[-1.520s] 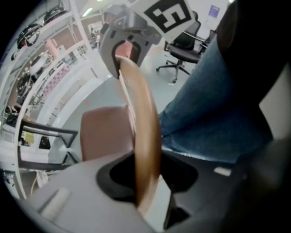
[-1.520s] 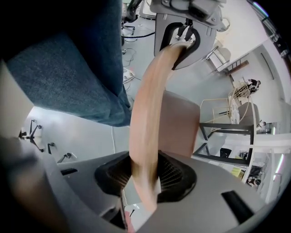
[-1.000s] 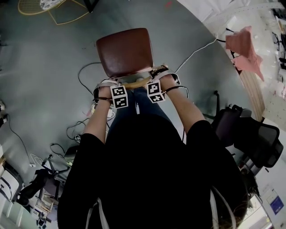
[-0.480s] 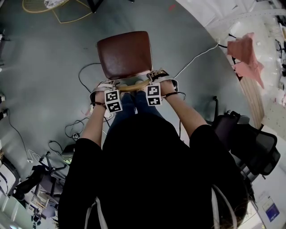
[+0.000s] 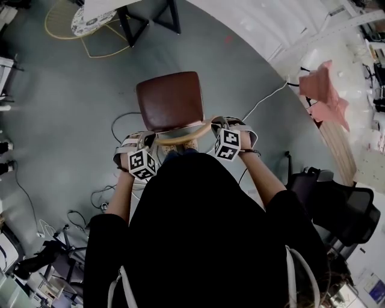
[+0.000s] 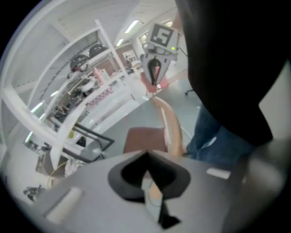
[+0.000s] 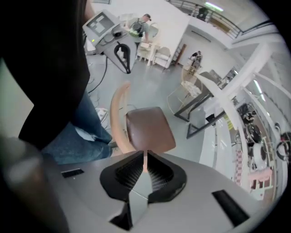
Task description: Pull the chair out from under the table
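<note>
The chair has a brown seat and a curved wooden backrest; it stands on the grey floor, out from the dark table frame. My left gripper hangs above the backrest's left end, shut and empty. My right gripper hangs above the right end, its jaws closing with nothing between them. Neither touches the chair. In the left gripper view the seat and backrest lie below my left gripper, with the right gripper across. The right gripper view looks past its jaws onto the seat.
Cables trail over the floor by the chair's left side. A black office chair stands at the right, a pink cloth lies beyond it. A yellow wire stand sits at the top left.
Both grippers were at the backrest's ends; they have come off it, risen and turned, and their jaws have closed. The chair stays where it was.
</note>
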